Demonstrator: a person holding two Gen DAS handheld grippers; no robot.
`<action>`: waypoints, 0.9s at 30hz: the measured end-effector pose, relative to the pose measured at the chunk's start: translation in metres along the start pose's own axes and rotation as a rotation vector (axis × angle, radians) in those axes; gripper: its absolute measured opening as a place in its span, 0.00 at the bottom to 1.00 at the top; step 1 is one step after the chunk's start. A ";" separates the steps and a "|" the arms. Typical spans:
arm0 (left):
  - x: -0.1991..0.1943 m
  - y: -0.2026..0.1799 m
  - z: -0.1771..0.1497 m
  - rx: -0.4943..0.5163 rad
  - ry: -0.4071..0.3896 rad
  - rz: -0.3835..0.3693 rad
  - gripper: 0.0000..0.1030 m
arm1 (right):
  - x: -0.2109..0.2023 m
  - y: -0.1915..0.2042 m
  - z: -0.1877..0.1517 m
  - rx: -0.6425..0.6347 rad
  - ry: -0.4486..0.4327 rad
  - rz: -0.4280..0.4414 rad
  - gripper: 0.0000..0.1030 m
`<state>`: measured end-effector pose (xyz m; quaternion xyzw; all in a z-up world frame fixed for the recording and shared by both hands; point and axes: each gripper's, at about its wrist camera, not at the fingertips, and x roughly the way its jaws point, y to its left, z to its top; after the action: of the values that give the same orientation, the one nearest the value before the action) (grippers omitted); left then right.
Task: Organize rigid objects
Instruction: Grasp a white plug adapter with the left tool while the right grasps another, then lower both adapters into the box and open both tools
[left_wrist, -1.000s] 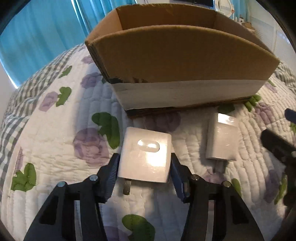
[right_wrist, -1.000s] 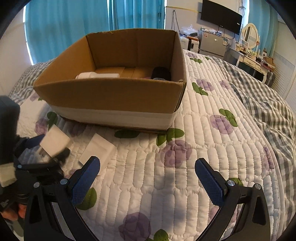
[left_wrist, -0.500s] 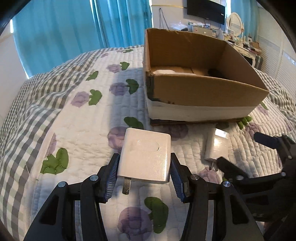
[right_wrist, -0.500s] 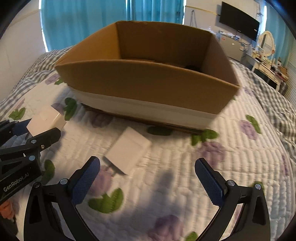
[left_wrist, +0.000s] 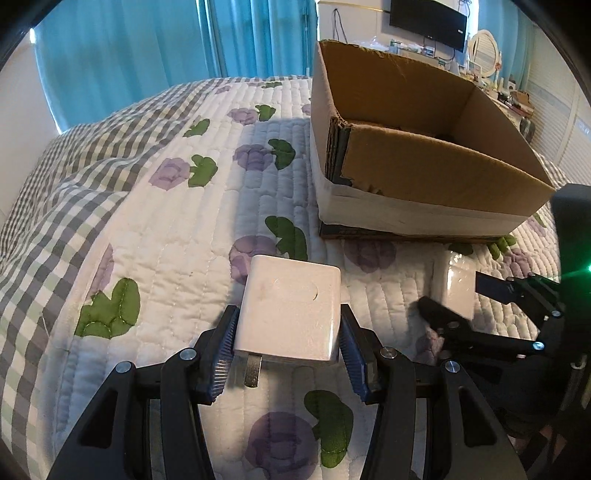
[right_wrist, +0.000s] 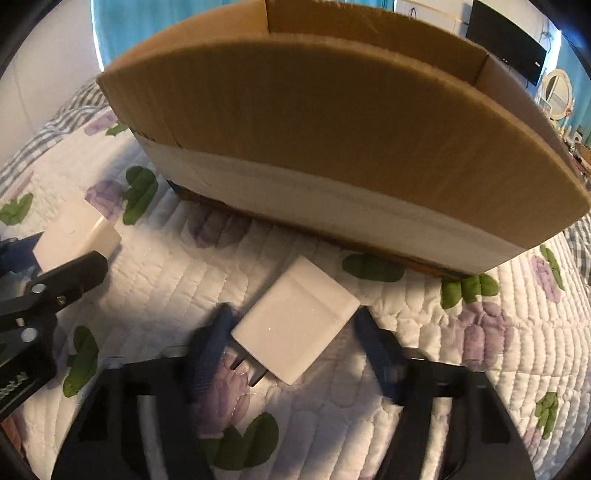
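My left gripper is shut on a white square charger plug and holds it above the quilt; it also shows at the left of the right wrist view. A second, flatter white charger lies on the quilt in front of the cardboard box. My right gripper is open, its fingers on either side of this charger, blurred with motion. In the left wrist view the right gripper straddles that charger.
The open cardboard box stands on the flowered quilt, right behind both chargers. Blue curtains, a TV and a dresser are at the back of the room.
My right gripper has dropped down and forward around the flat charger and narrowed its opening. My left gripper has lifted and turned left with its charger still held.
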<state>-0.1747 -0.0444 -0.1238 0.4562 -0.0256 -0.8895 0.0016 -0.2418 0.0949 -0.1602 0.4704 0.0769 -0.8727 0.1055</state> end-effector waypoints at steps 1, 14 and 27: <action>-0.001 0.000 0.000 0.001 -0.001 0.003 0.51 | -0.003 -0.001 0.000 0.001 0.000 -0.002 0.53; -0.054 -0.028 0.001 0.053 -0.055 -0.029 0.51 | -0.092 -0.022 -0.006 0.033 -0.134 -0.021 0.22; -0.104 -0.043 0.004 0.082 -0.110 -0.076 0.51 | -0.149 -0.041 -0.030 0.055 -0.185 0.012 0.21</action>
<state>-0.1161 0.0020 -0.0388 0.4070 -0.0449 -0.9108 -0.0521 -0.1484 0.1580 -0.0504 0.3908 0.0401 -0.9137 0.1044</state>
